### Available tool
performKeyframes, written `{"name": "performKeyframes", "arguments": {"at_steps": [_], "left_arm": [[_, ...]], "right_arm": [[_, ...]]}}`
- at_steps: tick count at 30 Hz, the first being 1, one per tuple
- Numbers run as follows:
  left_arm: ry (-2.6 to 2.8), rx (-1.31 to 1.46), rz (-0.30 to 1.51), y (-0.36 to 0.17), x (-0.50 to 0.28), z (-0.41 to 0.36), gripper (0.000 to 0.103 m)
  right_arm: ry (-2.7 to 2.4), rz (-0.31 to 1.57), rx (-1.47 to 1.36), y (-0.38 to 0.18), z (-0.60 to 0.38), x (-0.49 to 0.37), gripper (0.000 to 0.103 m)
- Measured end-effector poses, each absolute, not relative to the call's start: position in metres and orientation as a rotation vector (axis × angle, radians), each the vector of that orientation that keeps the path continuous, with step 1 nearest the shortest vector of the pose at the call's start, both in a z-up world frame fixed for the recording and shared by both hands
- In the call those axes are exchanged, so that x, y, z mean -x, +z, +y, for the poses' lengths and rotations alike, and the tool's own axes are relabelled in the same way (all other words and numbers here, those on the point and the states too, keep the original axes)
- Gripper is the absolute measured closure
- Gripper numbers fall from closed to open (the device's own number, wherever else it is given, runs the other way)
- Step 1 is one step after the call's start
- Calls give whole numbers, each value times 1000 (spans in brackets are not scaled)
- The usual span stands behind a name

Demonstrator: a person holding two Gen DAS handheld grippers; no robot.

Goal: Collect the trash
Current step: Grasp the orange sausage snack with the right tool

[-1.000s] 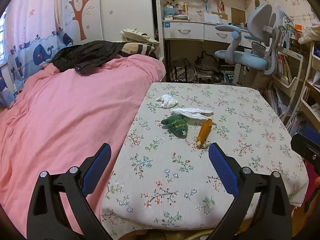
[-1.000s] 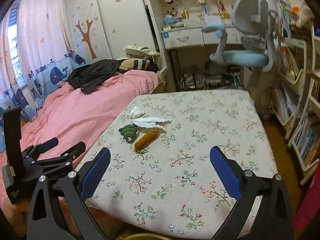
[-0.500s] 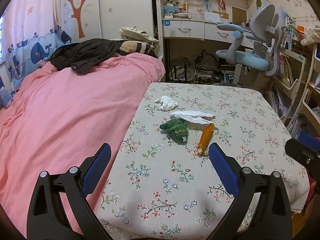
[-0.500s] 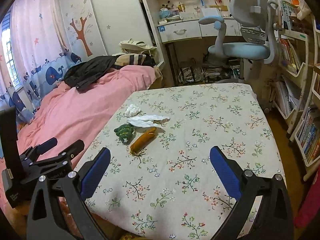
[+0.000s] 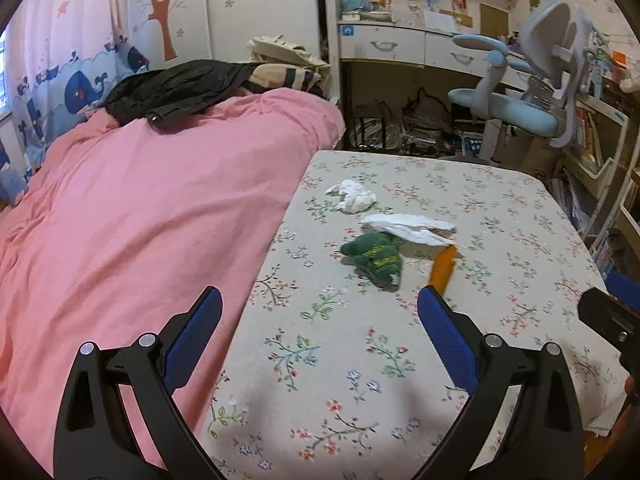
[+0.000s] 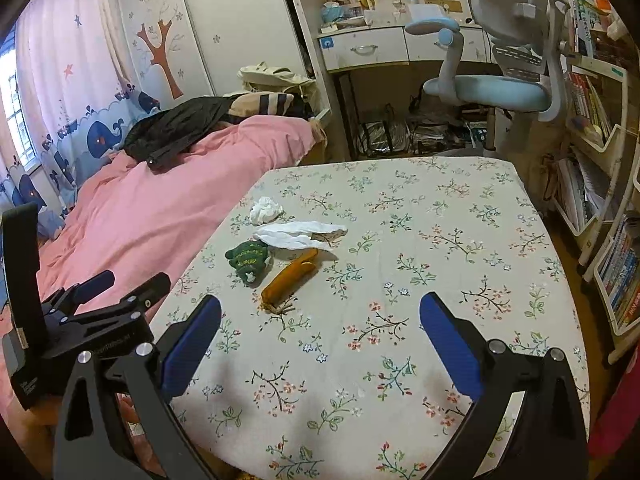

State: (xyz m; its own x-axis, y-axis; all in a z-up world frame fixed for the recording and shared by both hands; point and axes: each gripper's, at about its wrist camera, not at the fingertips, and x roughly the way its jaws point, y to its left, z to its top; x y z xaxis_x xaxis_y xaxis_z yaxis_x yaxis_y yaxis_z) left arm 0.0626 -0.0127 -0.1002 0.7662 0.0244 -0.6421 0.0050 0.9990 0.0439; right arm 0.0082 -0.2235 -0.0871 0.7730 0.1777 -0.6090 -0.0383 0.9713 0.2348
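On the floral tablecloth lie a crumpled white tissue, a long white wrapper, a small green plush and an orange sock-like piece. My left gripper stands open above the table's near left part, short of the green plush. The right gripper is open over the near middle of the table, with the orange piece just ahead of its left finger. Both hold nothing.
A bed with a pink cover touches the table's left side, with a dark jacket on it. A blue desk chair, a desk and bookshelves stand behind and to the right.
Both grippers have moved forward and closer to the table; the litter looks larger and nearer. Both stayed open.
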Motion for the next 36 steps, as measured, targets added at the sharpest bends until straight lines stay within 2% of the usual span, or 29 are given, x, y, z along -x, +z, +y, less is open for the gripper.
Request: {"name": "performKeyframes", "arguments": {"at_steps": [13, 29, 32, 36], "left_arm": [[51, 57, 750, -113, -97, 18, 9], [59, 76, 758, -117, -118, 21, 9], [57, 71, 761, -118, -121, 19, 9], [52, 61, 761, -119, -125, 16, 9]], "right_arm": [[139, 780, -184, -117, -194, -62, 7], [140, 841, -162, -141, -180, -98, 8], [150, 849, -150, -145, -175, -101, 10], [164, 871, -132, -149, -172, -105, 24]]}}
